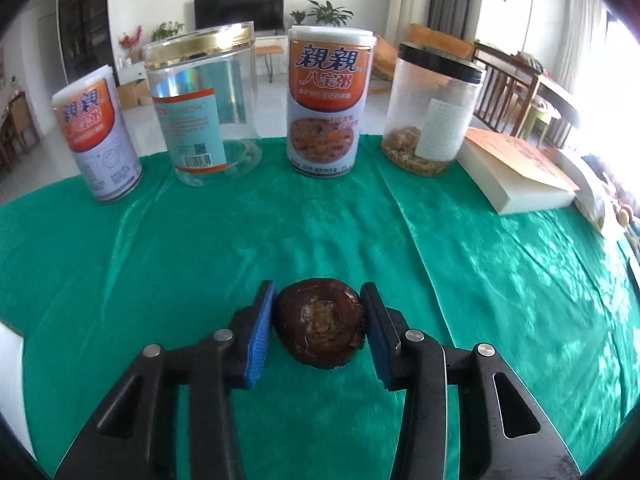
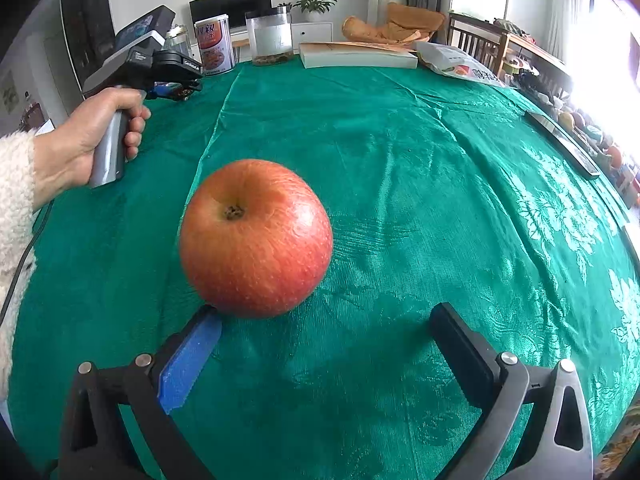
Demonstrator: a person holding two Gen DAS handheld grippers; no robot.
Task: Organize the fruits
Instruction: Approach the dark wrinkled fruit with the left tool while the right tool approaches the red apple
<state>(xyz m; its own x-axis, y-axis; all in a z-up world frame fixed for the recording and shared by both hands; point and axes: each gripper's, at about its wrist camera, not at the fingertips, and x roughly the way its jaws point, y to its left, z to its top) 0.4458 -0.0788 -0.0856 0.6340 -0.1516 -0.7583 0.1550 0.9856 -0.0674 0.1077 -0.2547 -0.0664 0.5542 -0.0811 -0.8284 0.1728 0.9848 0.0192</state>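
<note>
The left gripper (image 1: 320, 320) pinched a dark brown fruit (image 1: 319, 325). The right gripper (image 2: 326, 330) stood spread; the apple (image 2: 256, 238) lay at its eleven o'clock.

I see a green cloth (image 1: 200, 240) over the table, creased and patterned with pale flowers toward the right. Along its far edge stand four containers in a row: a porridge can (image 1: 98, 132) at the left, tilted in my lens; a clear jar (image 1: 204, 104) with a gold-rimmed lid; a second can (image 1: 326, 102) upright in the middle; and a black-lidded jar (image 1: 434, 110) with brown bits at its bottom. Just right of that lies a thick book (image 1: 516, 172). From the right view I also see a snack bag (image 2: 460, 62) beyond the book and a dark flat device (image 2: 564, 140) near the cloth's right edge. Behind are a TV (image 1: 240, 8), potted plants (image 1: 328, 12) and wooden chairs (image 1: 504, 88).
</note>
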